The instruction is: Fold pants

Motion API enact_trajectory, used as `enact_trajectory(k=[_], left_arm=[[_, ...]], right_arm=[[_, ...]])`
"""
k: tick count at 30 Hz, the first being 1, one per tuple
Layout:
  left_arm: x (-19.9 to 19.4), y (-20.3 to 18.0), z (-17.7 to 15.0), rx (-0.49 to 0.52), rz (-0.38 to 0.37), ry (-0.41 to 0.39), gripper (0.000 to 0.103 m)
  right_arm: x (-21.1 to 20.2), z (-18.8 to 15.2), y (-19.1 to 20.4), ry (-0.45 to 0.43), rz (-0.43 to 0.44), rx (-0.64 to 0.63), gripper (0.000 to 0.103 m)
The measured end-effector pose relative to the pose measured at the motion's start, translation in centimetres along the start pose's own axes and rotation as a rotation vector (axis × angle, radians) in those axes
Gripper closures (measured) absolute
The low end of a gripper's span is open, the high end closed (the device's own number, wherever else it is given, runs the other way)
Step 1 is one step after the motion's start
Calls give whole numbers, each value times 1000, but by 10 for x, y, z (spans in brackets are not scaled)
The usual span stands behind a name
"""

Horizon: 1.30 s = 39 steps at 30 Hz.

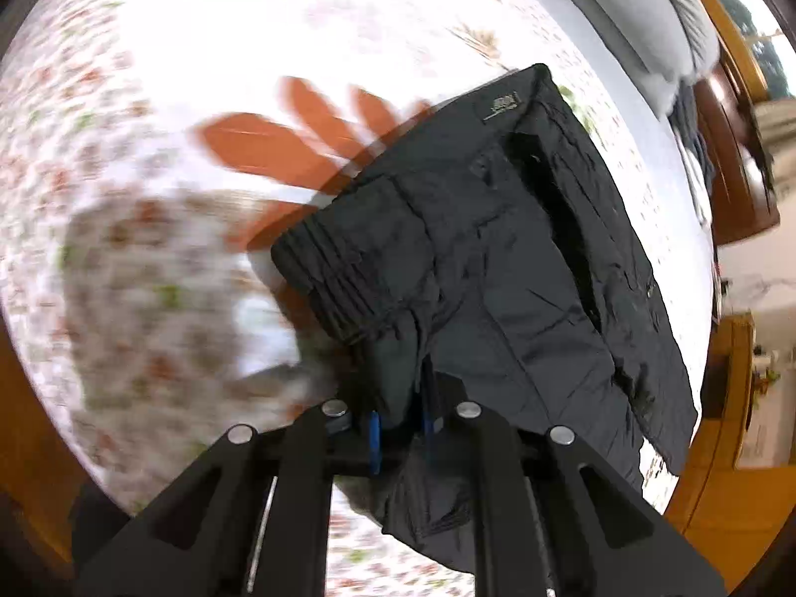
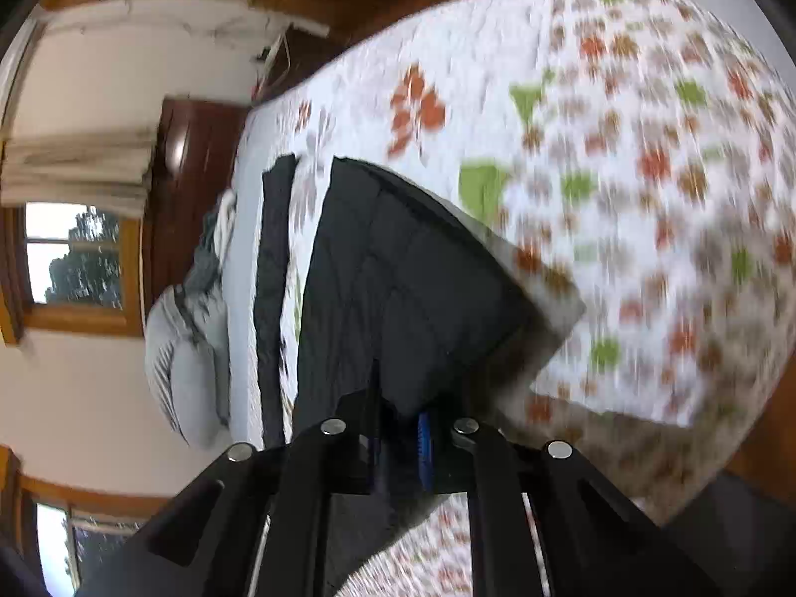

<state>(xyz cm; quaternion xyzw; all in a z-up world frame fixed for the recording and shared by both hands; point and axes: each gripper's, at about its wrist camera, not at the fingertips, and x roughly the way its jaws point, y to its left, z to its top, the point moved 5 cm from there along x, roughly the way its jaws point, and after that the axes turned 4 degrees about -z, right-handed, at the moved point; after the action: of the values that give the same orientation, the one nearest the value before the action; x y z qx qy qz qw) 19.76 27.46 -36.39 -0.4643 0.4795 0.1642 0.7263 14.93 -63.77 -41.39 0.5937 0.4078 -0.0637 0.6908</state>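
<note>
**Mid-fold: both grippers carrying the pants over the bed**

Step in hand, as I read it: a fold in progress. The black pants (image 1: 497,258) were lifted off the bed (image 1: 149,74), with their shadow falling on the floral cover below. Both views were motion-blurred, so treat fine detail as uncertain.

- Left gripper (image 1: 400,428): fingers closed almost together on a bunched edge of the pants, near the ribbed waistband end. Blue pads were visible on either side of the cloth.
- Right gripper (image 2: 403,435): fingers likewise pinched down on pants (image 2: 398,273) fabric, with one blue pad showing beside the cloth.
- The pants hung between the two grips and looked already doubled over. I couldn't tell how many layers.

Next move, a judgement: bring the held edge over to meet the far edge, lower it flat on the bed, and only then let go. Both grips need to stay level or the layers will skew.

Around the pants:
- A dark strip of cloth (image 2: 273,273) lay on the bed just beyond the pants. I couldn't tell what it was.
- A grey pillow (image 2: 184,373) sat further out, by the wooden headboard (image 2: 194,189).
- Neither appeared to block the landing spot. The strip was the closest thing to watch.
</note>
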Motion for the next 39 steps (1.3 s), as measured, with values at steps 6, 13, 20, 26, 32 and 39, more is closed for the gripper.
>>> enact_trajectory(k=[6, 13, 20, 26, 32, 39], left_arm=[[-18, 44, 10, -58, 5, -24, 91], [-27, 27, 17, 39, 30, -4, 32], [-95, -12, 88, 296, 150, -170, 10], [-44, -89, 183, 374, -30, -64, 6], [51, -116, 240, 357, -56, 80, 6], [129, -106, 268, 368, -67, 204, 7]], right_arm=[[11, -42, -11, 54, -46, -11, 92], [15, -38, -4, 100, -68, -23, 47], [-58, -6, 25, -43, -353, -242, 31], [-42, 12, 105, -28, -285, -373, 23], [33, 11, 154, 63, -259, -400, 23], [106, 18, 196, 148, -230, -453, 23]])
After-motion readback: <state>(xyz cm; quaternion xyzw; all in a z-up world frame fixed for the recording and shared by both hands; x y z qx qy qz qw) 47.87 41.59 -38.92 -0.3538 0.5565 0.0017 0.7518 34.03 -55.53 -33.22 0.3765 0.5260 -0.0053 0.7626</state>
